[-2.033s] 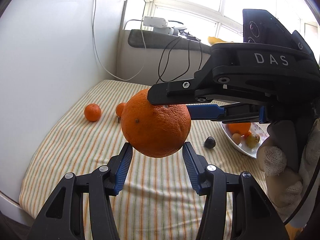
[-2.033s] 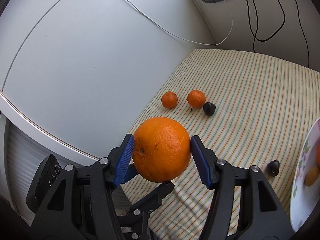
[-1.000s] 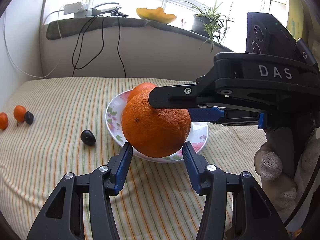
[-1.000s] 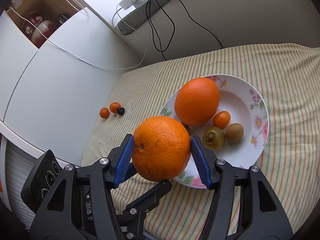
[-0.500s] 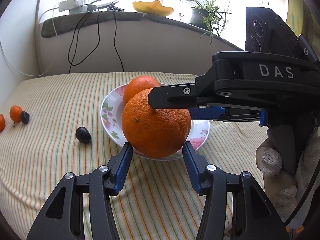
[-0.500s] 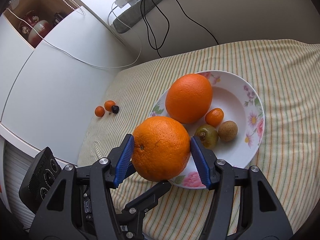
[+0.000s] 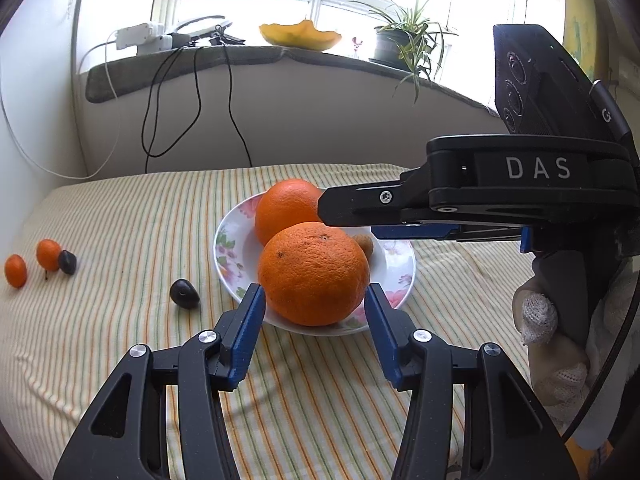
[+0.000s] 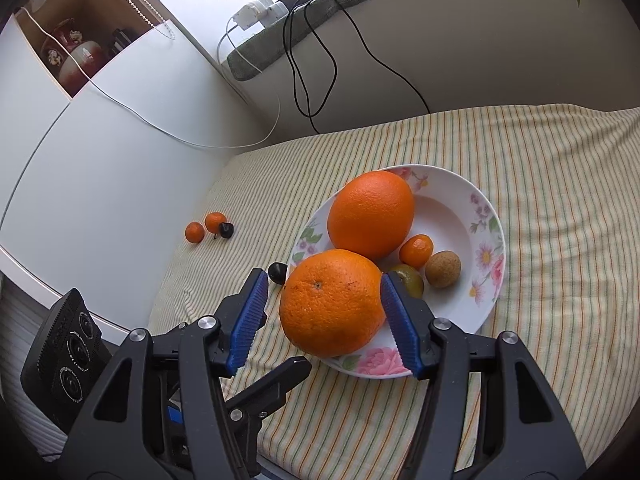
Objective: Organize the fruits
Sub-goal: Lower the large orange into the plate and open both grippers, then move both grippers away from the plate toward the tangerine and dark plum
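Note:
A large orange (image 7: 314, 274) (image 8: 332, 302) rests on the near rim of the flowered white plate (image 7: 400, 276) (image 8: 486, 240). Both grippers have let it go: my left gripper (image 7: 314, 300) is open with its blue pads either side of the orange, with gaps. My right gripper (image 8: 322, 304) is open around it too; its body shows in the left wrist view (image 7: 500, 200). The plate also holds a second large orange (image 8: 370, 214), a small mandarin (image 8: 416, 252), a brown kiwi-like fruit (image 8: 442, 269) and a greenish fruit (image 8: 410, 280).
On the striped cloth (image 8: 560, 160) lie a dark plum (image 7: 184, 294) (image 8: 277, 271) near the plate, and two small mandarins (image 7: 48, 254) (image 8: 194, 232) with another dark fruit (image 7: 67, 262) at the far left. White cabinet (image 8: 100, 160) on the left; windowsill with cables (image 7: 192, 64) behind.
Both grippers carried the large orange over to the plate, lowered it onto the rim and opened; the orange now sits free between the pads.

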The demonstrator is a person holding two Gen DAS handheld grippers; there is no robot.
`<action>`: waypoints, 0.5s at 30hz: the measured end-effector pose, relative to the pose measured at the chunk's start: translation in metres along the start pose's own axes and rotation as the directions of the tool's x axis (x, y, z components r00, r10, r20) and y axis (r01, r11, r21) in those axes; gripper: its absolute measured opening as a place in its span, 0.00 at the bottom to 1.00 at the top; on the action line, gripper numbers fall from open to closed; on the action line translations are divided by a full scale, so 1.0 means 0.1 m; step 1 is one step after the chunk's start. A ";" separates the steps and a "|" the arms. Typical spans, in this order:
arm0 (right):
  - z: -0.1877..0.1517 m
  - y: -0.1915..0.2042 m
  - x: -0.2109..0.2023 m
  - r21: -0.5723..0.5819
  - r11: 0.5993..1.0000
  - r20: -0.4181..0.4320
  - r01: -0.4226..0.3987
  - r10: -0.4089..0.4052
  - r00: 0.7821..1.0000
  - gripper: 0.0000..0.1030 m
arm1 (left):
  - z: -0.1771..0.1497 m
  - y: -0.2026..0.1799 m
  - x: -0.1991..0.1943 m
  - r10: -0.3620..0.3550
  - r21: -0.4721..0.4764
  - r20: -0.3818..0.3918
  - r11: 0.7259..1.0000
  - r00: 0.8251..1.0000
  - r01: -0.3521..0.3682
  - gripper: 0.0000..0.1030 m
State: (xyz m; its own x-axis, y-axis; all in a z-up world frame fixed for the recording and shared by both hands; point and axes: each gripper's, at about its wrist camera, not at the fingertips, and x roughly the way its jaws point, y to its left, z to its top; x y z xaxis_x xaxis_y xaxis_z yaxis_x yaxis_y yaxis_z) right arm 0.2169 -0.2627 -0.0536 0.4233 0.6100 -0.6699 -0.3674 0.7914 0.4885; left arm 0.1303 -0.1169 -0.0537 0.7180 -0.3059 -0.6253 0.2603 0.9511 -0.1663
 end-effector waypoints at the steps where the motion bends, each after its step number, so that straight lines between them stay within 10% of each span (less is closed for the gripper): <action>1: 0.00 0.00 -0.01 -0.001 1.000 0.004 0.006 -0.006 1.000 0.59 | 0.00 0.00 -0.01 0.001 0.001 -0.001 1.000 1.000 -0.001 0.49; 15: -0.09 0.14 -0.30 -0.063 0.994 0.120 0.090 -0.082 0.989 0.83 | -0.11 0.20 -0.18 0.025 -0.015 -0.002 1.000 1.000 -0.025 0.57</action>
State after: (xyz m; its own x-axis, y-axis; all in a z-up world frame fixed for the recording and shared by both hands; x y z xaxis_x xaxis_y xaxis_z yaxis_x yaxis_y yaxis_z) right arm 0.1921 -0.2699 -0.0316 0.5480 0.5432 -0.6361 -0.3791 0.8391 0.3901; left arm 0.1159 -0.0922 -0.0540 0.7231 -0.2820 -0.6305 0.2328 0.9590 -0.1618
